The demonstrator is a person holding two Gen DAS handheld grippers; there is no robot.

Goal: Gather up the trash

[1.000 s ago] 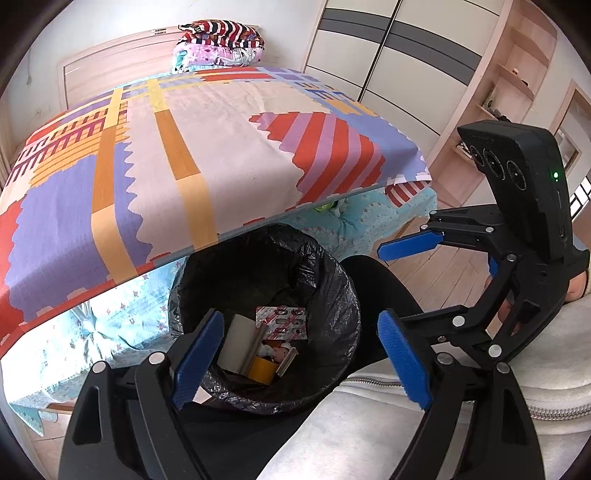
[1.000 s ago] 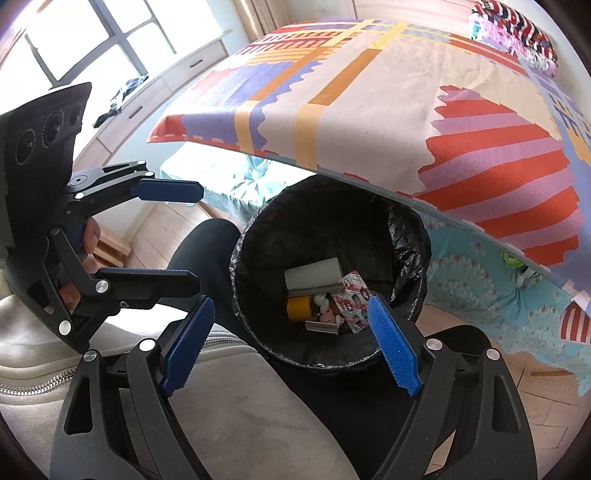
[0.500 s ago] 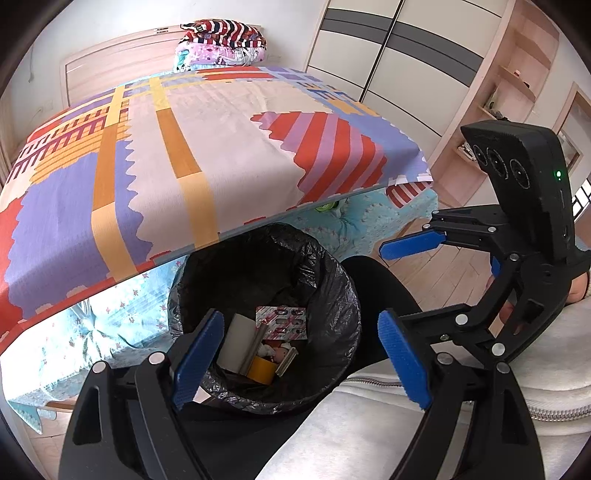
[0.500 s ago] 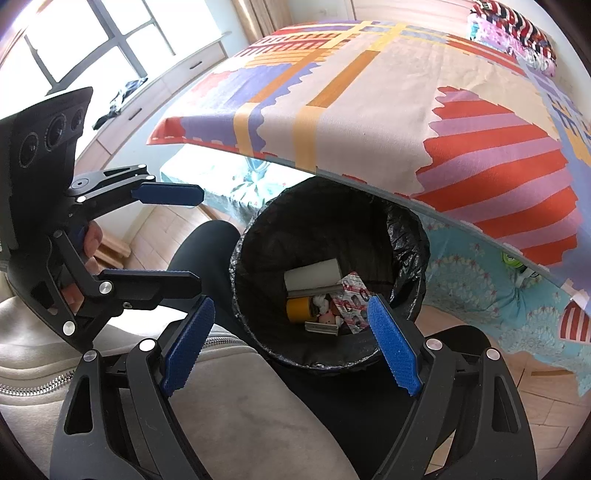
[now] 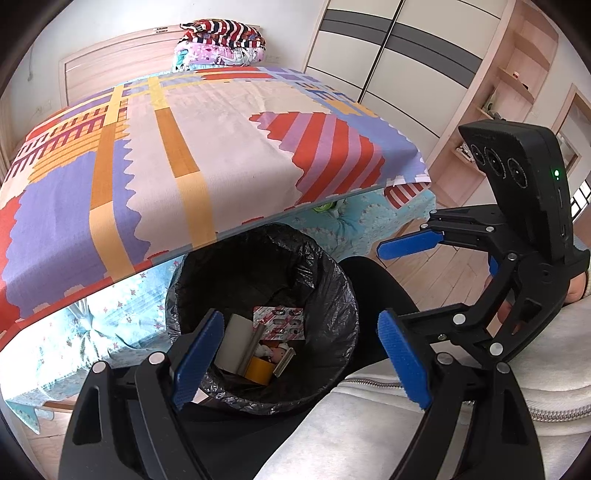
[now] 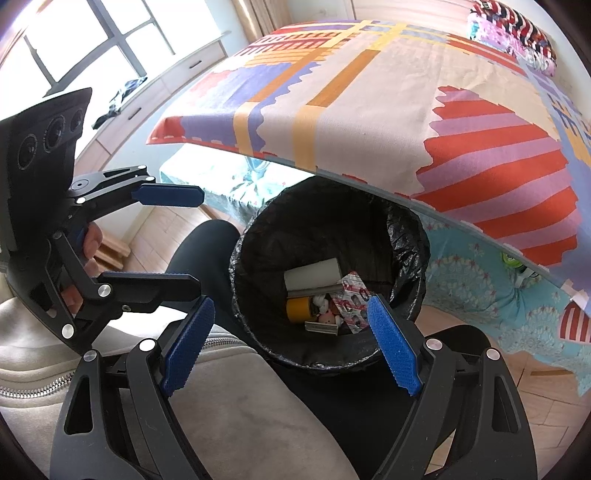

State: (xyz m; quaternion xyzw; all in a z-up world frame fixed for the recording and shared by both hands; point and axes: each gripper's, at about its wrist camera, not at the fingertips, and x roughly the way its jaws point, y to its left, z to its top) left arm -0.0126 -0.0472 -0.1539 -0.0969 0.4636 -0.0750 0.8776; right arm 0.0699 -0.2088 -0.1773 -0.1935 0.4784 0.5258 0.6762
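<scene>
Left wrist view, left gripper (image 5: pixel 299 358): we see the blue fingers spread wide, nothing between them.
Left wrist view, trash bin (image 5: pixel 332 280): black-lined, just beyond the fingertips, between them in the frame, beside the bed (image 5: pixel 229 155).
Left wrist view, trash: a white roll (image 5: pixel 234 341), a yellow tape roll (image 5: pixel 260 371) and a red-and-white blister pack (image 5: pixel 279 323) lie on the bin floor, well below the fingers.
Left wrist view, right gripper (image 5: pixel 397 282): far right, fingers spread, empty, beside the bin rim.
Left wrist view, extras: wardrobe (image 5: pixel 388 62) and folded bedding (image 5: pixel 221 40) at the far end of the bed.
Right wrist view, right gripper (image 6: pixel 290 345): we see the fingers spread, empty, with the bin straight ahead between them.
Right wrist view, trash: the same pieces lie at the bottom, tape roll to the left, blister pack to the right.
Right wrist view, left gripper (image 6: pixel 177 238): at the left, fingers apart, empty, near the rim.
Right wrist view, extras: window (image 6: pixel 92 33) at far left, not visible from the other camera.
</scene>
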